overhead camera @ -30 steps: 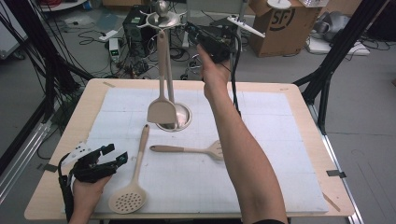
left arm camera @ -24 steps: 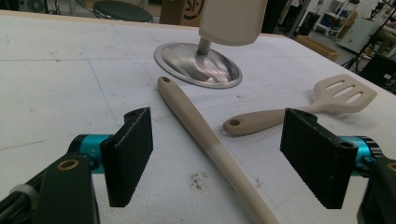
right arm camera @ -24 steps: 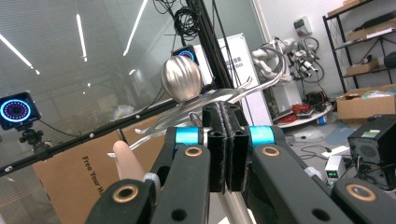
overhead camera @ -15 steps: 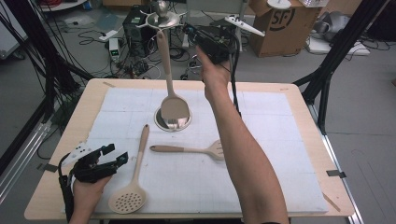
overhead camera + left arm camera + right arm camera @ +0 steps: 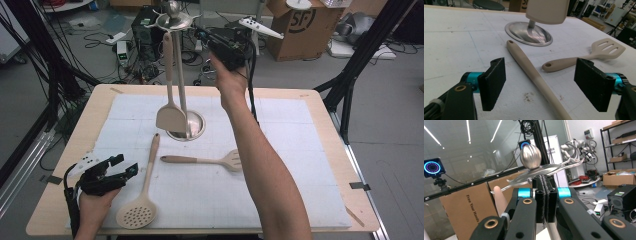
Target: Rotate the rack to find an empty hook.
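At the near edge of the bench [image 5: 320, 107], the left claw [image 5: 119, 166] rests low on the white mat, gripped in the person's left hand [image 5: 95, 207], its jaws spread wide with nothing between them. Just beside it lies a beige skimmer [image 5: 137, 212], its long handle running up between the two jaws in the left gripper view toward the steel stand [image 5: 186, 125]. A slotted turner [image 5: 232, 160] lies crosswise a little farther in, apart from the skimmer. Beyond them, a solid beige spatula [image 5: 170, 117] hangs from the top of the stand, its blade just above the domed base. The right forearm stretches up across the bench, wrist raised, holding the right claw [image 5: 207, 36] level at the stand's hooked crown, jaws clenched together. Whether they pinch anything is hard to tell; the spatula's handle tip shows just beside them.
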The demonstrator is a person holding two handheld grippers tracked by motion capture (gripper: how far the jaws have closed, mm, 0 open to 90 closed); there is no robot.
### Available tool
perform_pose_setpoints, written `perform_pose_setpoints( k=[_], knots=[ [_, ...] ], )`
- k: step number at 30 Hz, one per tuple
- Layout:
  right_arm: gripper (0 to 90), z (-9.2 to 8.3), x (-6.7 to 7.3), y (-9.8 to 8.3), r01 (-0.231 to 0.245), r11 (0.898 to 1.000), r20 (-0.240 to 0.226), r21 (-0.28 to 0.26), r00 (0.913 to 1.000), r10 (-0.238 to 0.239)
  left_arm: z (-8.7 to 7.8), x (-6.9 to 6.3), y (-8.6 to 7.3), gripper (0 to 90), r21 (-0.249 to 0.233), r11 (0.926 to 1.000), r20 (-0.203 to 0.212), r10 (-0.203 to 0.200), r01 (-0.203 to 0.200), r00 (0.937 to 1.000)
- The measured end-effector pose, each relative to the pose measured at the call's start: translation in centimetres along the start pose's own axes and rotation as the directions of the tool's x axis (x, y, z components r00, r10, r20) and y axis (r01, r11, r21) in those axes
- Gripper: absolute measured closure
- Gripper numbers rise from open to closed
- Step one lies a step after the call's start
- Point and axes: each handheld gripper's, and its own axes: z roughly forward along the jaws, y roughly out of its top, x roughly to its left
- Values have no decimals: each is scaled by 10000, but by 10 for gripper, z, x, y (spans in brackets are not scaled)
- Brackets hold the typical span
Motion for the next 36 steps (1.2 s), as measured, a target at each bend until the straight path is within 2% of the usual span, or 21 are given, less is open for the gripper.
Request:
perform_pose_setpoints(
  k=[4,10,16,23,27,30,34,36],
  knots=[
    [894,0,3,-2,-3,10000,-54,17,10000,3,0,0,0,260,-2,10000,3,-25,25,10000],
    [895,6,17,-6,185,9998,-317,44,9993,-184,1,-1,0,260,-14,10000,44,-31,31,10000],
    [895,14,25,-12,76,9999,-411,112,9991,-72,1,-1,0,260,-20,10000,44,-27,27,10000],
    [895,18,28,-14,-94,9999,-162,60,9998,95,0,0,0,260,-15,10000,19,-28,28,10000],
    [895,18,20,-16,-263,9994,166,208,9995,259,-1,0,0,260,-60,10000,35,-57,57,10000],
    [895,16,16,-16,-424,9991,147,81,9990,423,-2,0,0,260,-92,9999,35,-77,77,10000],
    [895,16,28,-14,-118,9999,-136,-91,9998,117,-1,0,0,260,-53,10000,61,-75,76,10000],
    [894,17,32,-14,-129,9996,-90,-241,9999,126,-1,0,0,260,-59,10000,55,-71,71,10000]
  ],
)
